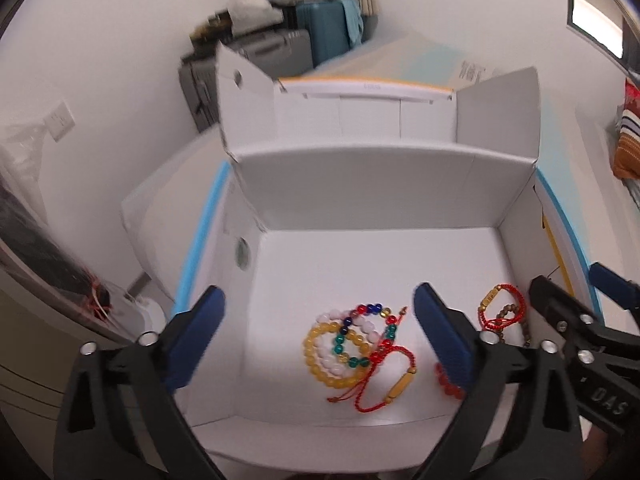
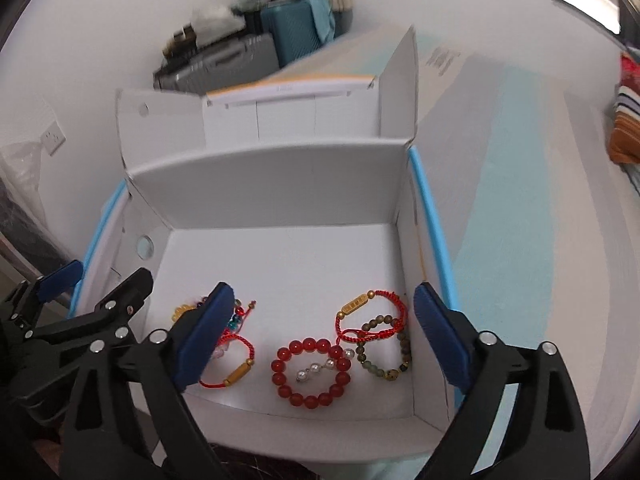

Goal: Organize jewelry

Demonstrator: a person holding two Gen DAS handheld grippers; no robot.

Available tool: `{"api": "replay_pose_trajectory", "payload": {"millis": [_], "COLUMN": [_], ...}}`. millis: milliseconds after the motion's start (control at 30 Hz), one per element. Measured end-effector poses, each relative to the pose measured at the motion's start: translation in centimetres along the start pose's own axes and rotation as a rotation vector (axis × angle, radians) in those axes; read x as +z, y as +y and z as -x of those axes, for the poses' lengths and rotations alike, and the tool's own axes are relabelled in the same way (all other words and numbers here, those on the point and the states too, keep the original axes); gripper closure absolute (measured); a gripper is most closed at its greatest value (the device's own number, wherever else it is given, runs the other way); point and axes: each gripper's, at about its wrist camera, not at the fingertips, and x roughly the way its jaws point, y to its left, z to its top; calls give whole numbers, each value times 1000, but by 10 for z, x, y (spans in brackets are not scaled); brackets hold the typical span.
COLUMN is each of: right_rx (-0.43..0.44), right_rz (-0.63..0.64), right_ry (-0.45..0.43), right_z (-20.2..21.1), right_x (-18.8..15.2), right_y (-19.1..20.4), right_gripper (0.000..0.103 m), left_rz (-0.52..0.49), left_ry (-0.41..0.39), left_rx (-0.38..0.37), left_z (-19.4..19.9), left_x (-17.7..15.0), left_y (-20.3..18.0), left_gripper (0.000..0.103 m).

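Observation:
An open white box (image 1: pixel 360 188) (image 2: pixel 272 184) holds several bracelets on its floor. In the left wrist view a yellow bead bracelet (image 1: pixel 320 364), a multicolour bead bracelet (image 1: pixel 360 334) and a red cord bracelet with a gold tube (image 1: pixel 394 390) lie tangled together. In the right wrist view a red bead bracelet (image 2: pixel 310 372) rings a short pearl strand (image 2: pixel 320 368), beside a green-brown bead bracelet (image 2: pixel 384 360) and a red cord bracelet with a gold bar (image 2: pixel 370 312). My left gripper (image 1: pixel 320 320) and right gripper (image 2: pixel 324 312) are both open and empty above the box.
The box's lid flaps (image 1: pixel 500 108) stand upright at the back. Suitcases (image 1: pixel 320 28) are stacked by the far wall. A striped cloth (image 2: pixel 624 128) lies at the right. A plastic bag (image 1: pixel 24 160) is at the left.

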Motion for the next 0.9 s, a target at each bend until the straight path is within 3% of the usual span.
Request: {"api": "replay_pose_trajectory", "payload": {"millis": [67, 567, 900], "right_rx": [-4, -83, -91], "right_rz": [-7, 11, 18], "right_ry": [-38, -174, -185], "right_z": [13, 78, 81], "right_x": [-4, -70, -87], "right_y": [1, 7, 11], "right_gripper": [8, 8, 8], "left_rz": [-2, 21, 13], "left_ry": [-25, -152, -130], "left_rx": [-5, -103, -109], "left_z": [10, 72, 65], "left_x": [-3, -58, -71], "left_y": [4, 26, 23], "left_gripper": [6, 6, 6]}}
